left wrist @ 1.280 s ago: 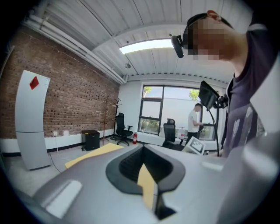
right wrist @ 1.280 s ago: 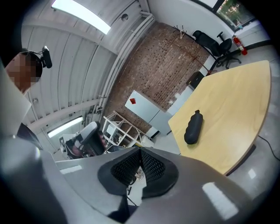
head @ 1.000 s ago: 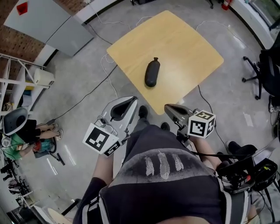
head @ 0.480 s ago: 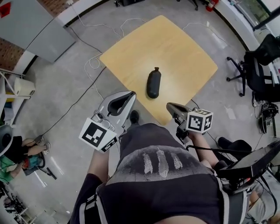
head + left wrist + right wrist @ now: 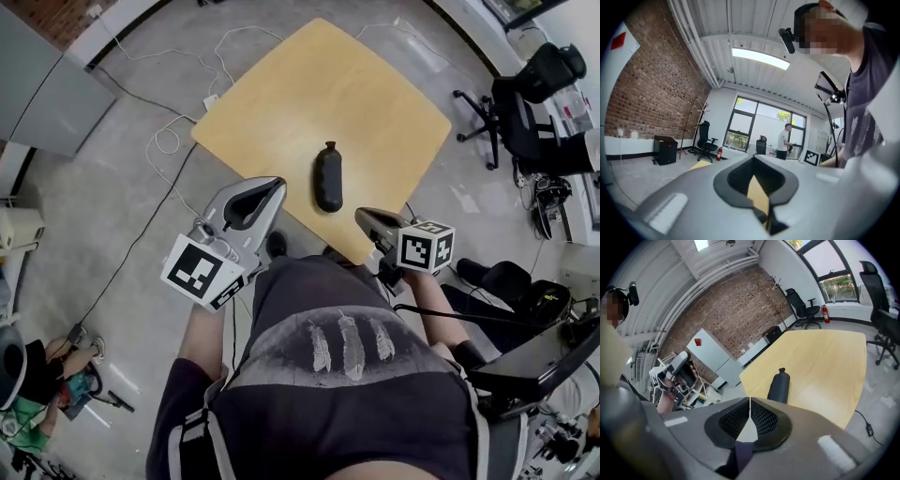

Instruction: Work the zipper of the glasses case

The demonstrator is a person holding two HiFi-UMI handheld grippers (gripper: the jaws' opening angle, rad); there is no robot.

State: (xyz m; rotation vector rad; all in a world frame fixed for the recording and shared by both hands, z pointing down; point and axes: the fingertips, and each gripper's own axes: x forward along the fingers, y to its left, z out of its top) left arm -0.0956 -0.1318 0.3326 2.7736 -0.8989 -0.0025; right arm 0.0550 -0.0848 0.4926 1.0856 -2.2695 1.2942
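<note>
A black zipped glasses case (image 5: 327, 178) lies lengthwise near the front edge of the square wooden table (image 5: 375, 94). Neither gripper touches it. My left gripper (image 5: 274, 184) is shut and empty; it hovers at the table's front left edge, left of the case. My right gripper (image 5: 362, 215) is also shut and empty, just off the front edge, below and right of the case. The right gripper view shows the case (image 5: 778, 386) on the table (image 5: 825, 366) beyond the closed jaws (image 5: 750, 400). The left gripper view looks level across the room over closed jaws (image 5: 753, 158).
Cables (image 5: 169, 141) trail over the concrete floor left of the table. Black office chairs (image 5: 525, 103) stand at the right, a grey cabinet (image 5: 47, 94) at the left. A person (image 5: 783, 140) stands far off by the windows. Another person (image 5: 37, 394) sits low at the left.
Both grippers have moved forward toward the table's front edge and now stand closer to the case. Their jaws stayed shut. The case has not moved on the table.
</note>
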